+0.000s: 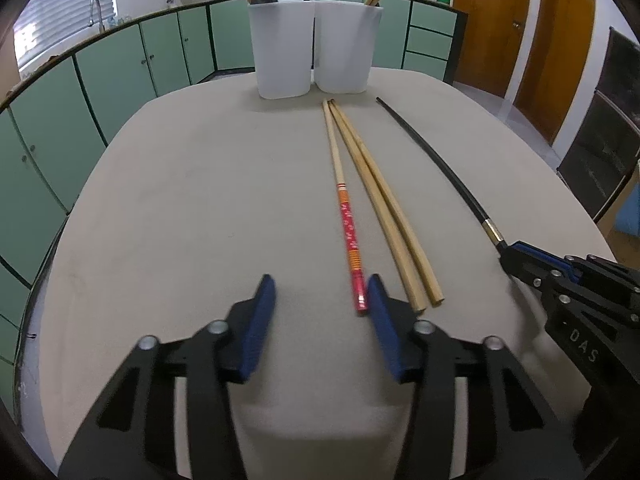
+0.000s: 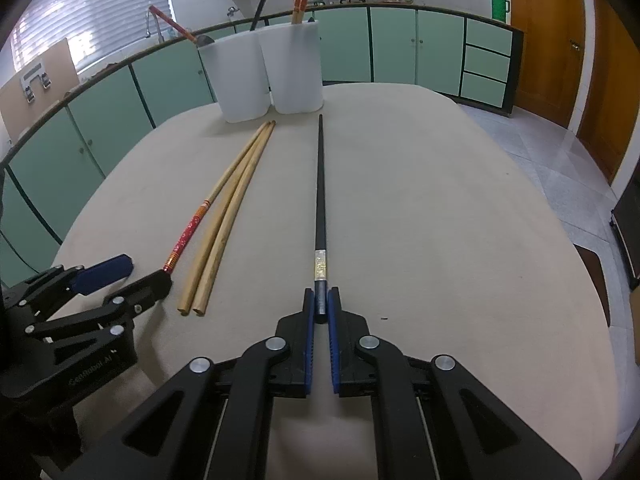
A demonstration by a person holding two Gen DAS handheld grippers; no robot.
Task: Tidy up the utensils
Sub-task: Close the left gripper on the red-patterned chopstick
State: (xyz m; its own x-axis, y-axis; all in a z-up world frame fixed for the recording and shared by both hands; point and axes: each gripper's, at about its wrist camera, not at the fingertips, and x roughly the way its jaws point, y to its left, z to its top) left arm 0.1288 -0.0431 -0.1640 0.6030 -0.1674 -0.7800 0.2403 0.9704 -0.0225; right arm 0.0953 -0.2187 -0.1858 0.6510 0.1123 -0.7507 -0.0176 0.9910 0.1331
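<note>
Four chopsticks lie on the beige table: a red-patterned one, two plain wooden ones, and a black one. My left gripper is open, its right finger beside the red chopstick's near end. My right gripper is shut on the black chopstick at its near end, which still lies on the table. Two white holders stand at the far edge holding more chopsticks and a dark utensil. The right gripper also shows in the left wrist view.
Green kitchen cabinets curve around the far and left sides. Wooden doors and tiled floor lie to the right. The left gripper appears in the right wrist view, left of the wooden chopsticks.
</note>
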